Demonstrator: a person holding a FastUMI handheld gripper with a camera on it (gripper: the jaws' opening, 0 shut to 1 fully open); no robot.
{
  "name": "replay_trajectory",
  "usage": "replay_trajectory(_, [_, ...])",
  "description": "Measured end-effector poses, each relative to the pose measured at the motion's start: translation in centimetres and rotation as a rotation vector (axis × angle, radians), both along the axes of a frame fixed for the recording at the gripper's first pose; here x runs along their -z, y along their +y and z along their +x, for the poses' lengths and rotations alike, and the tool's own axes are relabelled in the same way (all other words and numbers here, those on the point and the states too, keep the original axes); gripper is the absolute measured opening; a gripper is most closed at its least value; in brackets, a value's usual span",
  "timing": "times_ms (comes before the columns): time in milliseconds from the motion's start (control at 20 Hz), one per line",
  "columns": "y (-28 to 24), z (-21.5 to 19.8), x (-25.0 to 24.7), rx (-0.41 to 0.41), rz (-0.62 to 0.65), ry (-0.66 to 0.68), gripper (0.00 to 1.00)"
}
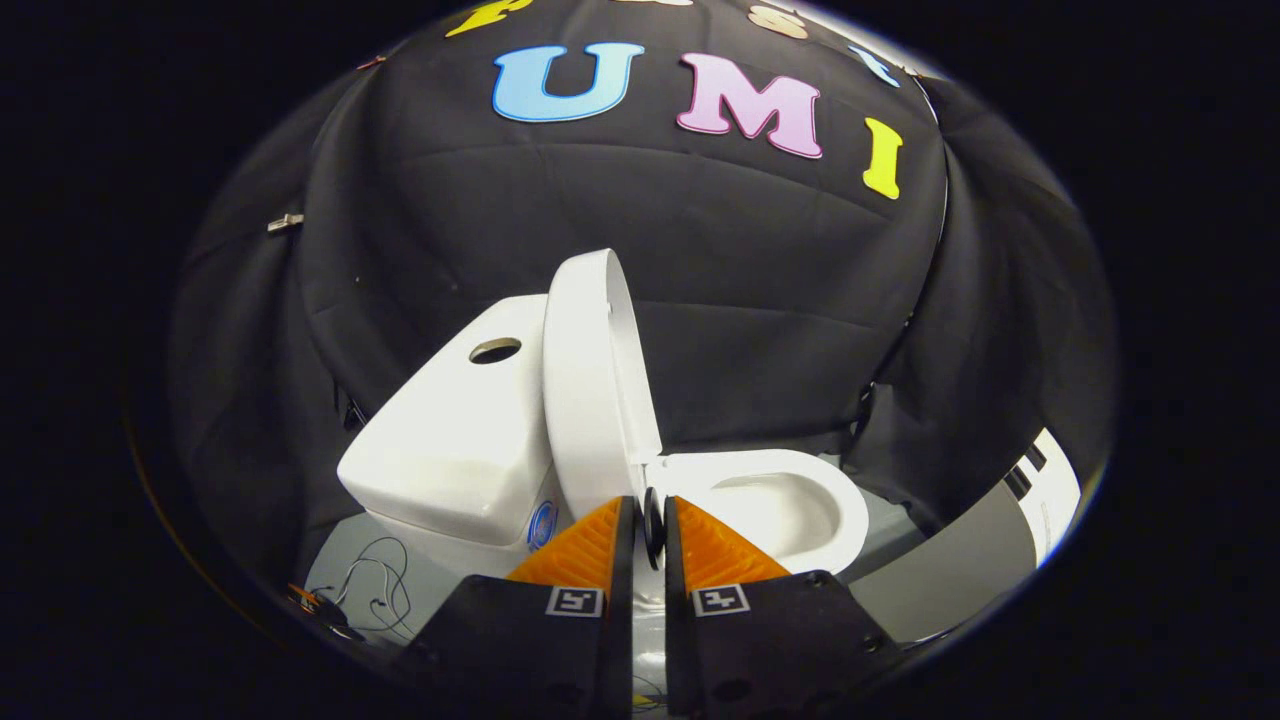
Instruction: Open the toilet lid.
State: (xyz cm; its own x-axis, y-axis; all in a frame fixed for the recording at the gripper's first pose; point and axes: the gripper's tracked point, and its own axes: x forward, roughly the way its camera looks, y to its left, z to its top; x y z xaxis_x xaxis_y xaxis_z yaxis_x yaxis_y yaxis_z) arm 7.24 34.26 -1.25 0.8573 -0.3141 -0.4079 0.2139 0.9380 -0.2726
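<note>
Now, L to R: loose thin cable on the floor left of the tool, then white cistern w/ flush button on top. Toilet lid stands near upright just ahead of the tool, leaning toward the cistern; can't tell if it touches. Tool fingers nearly pressed together, narrow gap, something dark in it, prob. lid edge or hinge. Bowl and seat open, right of the tool. Risk, imo: if the lid isn't past balance, letting go drops it shut w/ a slam. Pushing too hard knocks it into the cistern.
</note>
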Motion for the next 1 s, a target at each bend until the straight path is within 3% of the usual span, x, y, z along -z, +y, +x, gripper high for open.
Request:
replay_trajectory(200, [0.4,-0.1,0.5,-0.013,0.012,0.025,0.22])
replay_trajectory(300, [0.6,0.1,1.2,-0.033,0.034,0.045,0.38])
replay_trajectory(450, [0.8,0.1,1.0,-0.061,0.034,0.048,0.47])
replay_trajectory(700, [1.4,0.4,0.9,-0.102,0.044,0.042,0.91])
replay_trajectory(850, [2.0,0.0,0.5,-0.149,0.046,0.043,1.0])
replay_trajectory(1000, [2.3,-0.6,-0.9,-0.181,0.061,0.014,1.0])
